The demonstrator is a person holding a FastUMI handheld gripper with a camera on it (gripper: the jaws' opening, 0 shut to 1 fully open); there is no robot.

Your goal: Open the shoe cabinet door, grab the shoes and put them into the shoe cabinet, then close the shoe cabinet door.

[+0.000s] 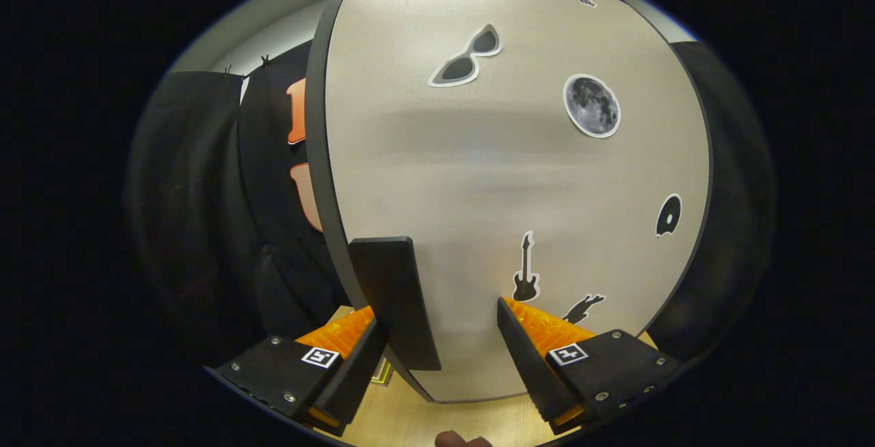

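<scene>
One door (506, 180) of the shoe cabinet stands close ahead, its black handle (396, 303) between my tool's (437, 327) spread fingers. I think I am on the door step. Next I should squeeze the handle and swing the door.

A pale grey shoe cabinet door (492, 180) edged in black is seen, dotted with black-and-white stickers, above a light wooden floor (403, 423).
</scene>
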